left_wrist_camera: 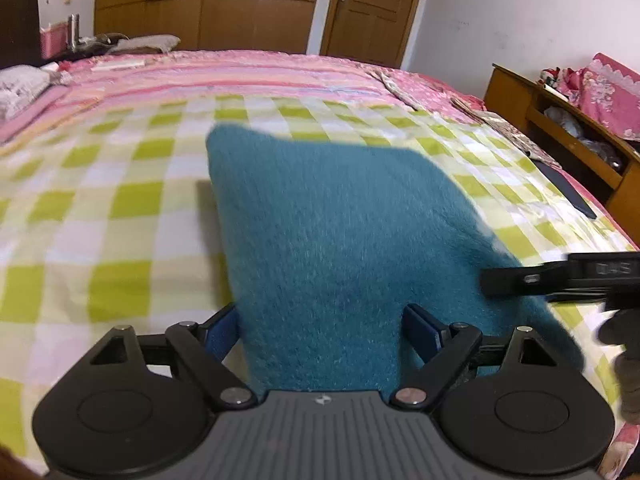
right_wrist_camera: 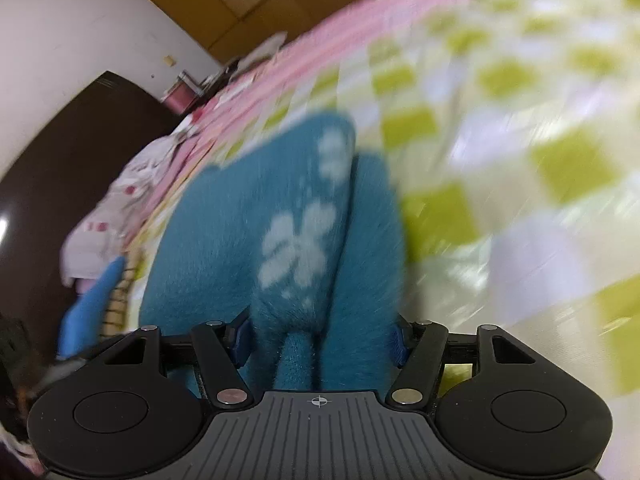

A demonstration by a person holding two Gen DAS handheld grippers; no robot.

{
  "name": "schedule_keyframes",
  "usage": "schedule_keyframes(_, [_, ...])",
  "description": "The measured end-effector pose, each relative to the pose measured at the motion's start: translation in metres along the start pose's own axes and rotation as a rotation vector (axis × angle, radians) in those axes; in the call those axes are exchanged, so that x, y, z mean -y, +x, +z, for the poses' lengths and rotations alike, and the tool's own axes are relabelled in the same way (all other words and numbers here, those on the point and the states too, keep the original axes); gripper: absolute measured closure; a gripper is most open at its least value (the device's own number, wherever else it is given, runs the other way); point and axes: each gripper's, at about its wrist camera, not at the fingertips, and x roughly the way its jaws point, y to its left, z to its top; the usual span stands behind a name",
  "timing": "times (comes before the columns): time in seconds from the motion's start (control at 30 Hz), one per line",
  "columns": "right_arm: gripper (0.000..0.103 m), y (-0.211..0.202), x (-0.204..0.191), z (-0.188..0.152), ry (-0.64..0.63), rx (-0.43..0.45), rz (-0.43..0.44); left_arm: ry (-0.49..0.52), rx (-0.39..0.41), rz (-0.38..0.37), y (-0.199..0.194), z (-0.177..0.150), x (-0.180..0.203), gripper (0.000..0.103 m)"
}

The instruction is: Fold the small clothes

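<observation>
Finding 1, position of the work. The teal fleece garment (left_wrist_camera: 332,240) is lifted off the checked sheet (left_wrist_camera: 100,208) of the bed (left_wrist_camera: 240,68), carried between both tools. In the left wrist view it rises as a broad panel from between the jaws of the left gripper (left_wrist_camera: 320,328); in the right wrist view a bunched fold with a pale flower print fills the right gripper (right_wrist_camera: 320,336).

Finding 2, jaw state. Left jaws stand wide apart with cloth between them; whether the pads actually press the fleece cannot be told. Right jaws are part closed around the thick bundle, and the pads appear to bear on it.

Finding 3, risks.
- If the left pads only flank the cloth, that side could slip out and the fold would collapse unevenly.
- The right grip takes several layers at once; on release the layers may spring apart or land skewed.
- The right view is heavily blurred, so placement accuracy on that side is doubtful.
- The right tool's arm (left_wrist_camera: 560,276) sits close against the garment's right edge in the left view; the two tools could foul each other.

Finding 4, edges and room. Open sheet lies ahead and to the left. The bed's right edge, with a dark strip (left_wrist_camera: 568,192) and a wooden cabinet (left_wrist_camera: 560,120) beyond, is the nearer limit. Pillows (left_wrist_camera: 20,84) sit well apart at the far left.
</observation>
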Motion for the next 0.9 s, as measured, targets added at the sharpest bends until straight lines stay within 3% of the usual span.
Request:
schedule_keyframes(0.17, [0.043,-0.044,-0.044,0.005,-0.228,0.173,-0.154,0.082,0.089,0.118,-0.015,0.013,0.012,0.013])
schedule_keyframes(0.23, [0.054,-0.036,-0.057,0.006,-0.264,0.183,-0.151,0.113,0.101,0.163,-0.012,0.018,0.02,0.013])
schedule_keyframes(0.3, [0.07,-0.021,-0.069,0.008,-0.298,0.183,-0.163,0.147,0.126,0.201,-0.007,0.023,0.027,0.013])
schedule_keyframes(0.47, [0.085,0.016,-0.086,0.015,-0.366,0.169,-0.216,0.143,0.099,0.221,0.012,0.036,0.035,0.013])
schedule_keyframes(0.77, [0.089,0.048,-0.068,0.011,-0.384,0.144,-0.301,0.115,0.049,0.215,0.035,0.042,0.036,0.011])
schedule_keyframes(0.9, [0.09,0.049,-0.058,0.011,-0.354,0.163,-0.282,0.109,0.032,0.211,0.04,0.043,0.036,0.01])
